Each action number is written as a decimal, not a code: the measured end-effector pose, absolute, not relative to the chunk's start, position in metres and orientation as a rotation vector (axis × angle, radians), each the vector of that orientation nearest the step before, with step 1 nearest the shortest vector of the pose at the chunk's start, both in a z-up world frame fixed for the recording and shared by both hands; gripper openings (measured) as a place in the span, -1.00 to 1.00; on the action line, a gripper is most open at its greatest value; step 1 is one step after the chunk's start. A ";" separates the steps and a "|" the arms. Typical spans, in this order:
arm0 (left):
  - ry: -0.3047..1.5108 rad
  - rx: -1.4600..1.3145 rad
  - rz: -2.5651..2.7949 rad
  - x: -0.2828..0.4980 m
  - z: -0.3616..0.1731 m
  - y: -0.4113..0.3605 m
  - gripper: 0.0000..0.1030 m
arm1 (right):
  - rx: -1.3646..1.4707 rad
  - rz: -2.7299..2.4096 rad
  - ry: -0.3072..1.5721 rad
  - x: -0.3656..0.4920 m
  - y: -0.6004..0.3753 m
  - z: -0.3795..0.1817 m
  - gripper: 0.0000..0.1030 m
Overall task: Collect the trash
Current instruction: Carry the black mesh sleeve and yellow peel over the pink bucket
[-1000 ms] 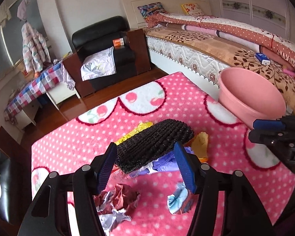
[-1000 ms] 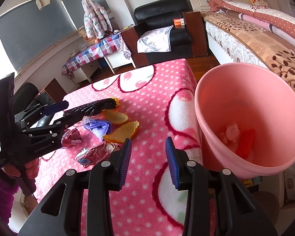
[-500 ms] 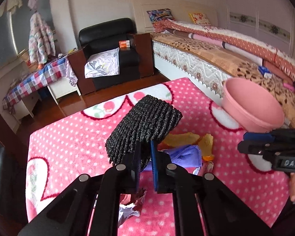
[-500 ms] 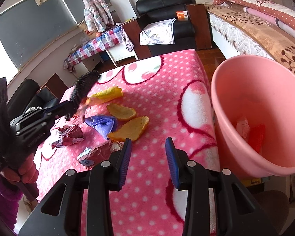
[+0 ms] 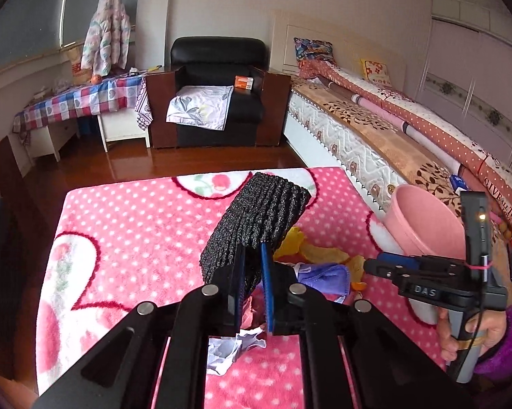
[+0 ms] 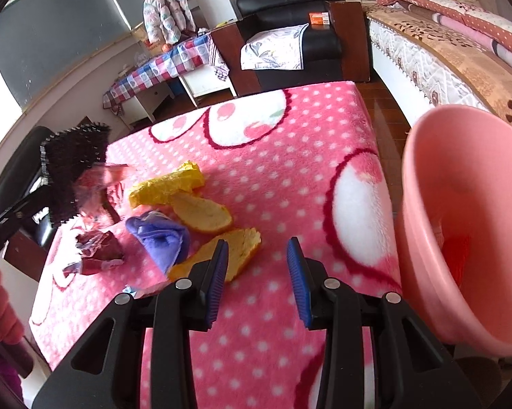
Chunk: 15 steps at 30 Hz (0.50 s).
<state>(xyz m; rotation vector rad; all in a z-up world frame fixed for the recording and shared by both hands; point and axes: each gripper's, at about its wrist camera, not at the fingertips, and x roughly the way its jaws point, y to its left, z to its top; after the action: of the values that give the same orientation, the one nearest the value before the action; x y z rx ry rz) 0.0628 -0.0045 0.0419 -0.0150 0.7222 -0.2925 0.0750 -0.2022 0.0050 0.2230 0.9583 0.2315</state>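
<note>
Above pink blanket (image 5: 126, 231) — left gripper (image 5: 252, 279) clamps black pad (image 5: 256, 218) | right gripper (image 6: 257, 272) parted

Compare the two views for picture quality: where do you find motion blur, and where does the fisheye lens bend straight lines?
Right wrist view: the black ridged pad in the left gripper is smeared by motion; the pink bin bulges. Left wrist view: sharp, but the bed edge and wardrobe curve.
</note>
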 end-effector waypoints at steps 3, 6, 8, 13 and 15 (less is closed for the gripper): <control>0.723 -0.021 -0.295 0.061 0.042 -0.003 -0.83 | 0.208 0.247 0.967 0.081 -0.197 0.001 -0.29; 0.723 -0.033 -0.299 0.061 0.043 -0.002 -0.83 | 0.207 0.264 0.960 0.081 -0.193 -0.001 -0.46; 0.719 -0.038 -0.306 0.059 0.044 -0.004 -0.83 | 0.203 0.261 0.966 0.080 -0.192 -0.002 -0.77; 0.712 -0.035 -0.323 0.055 0.046 -0.011 -0.83 | 0.218 0.266 0.946 0.071 -0.194 0.003 -0.91; 0.707 -0.037 -0.328 0.053 0.048 -0.012 -0.83 | 0.226 0.261 0.922 0.066 -0.197 0.011 -0.91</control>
<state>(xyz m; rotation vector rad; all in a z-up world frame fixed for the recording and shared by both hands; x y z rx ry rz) 0.0527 -0.0122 0.0477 -0.0372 0.7069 -0.3283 0.0658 -0.1970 0.0105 0.2257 0.9217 0.2605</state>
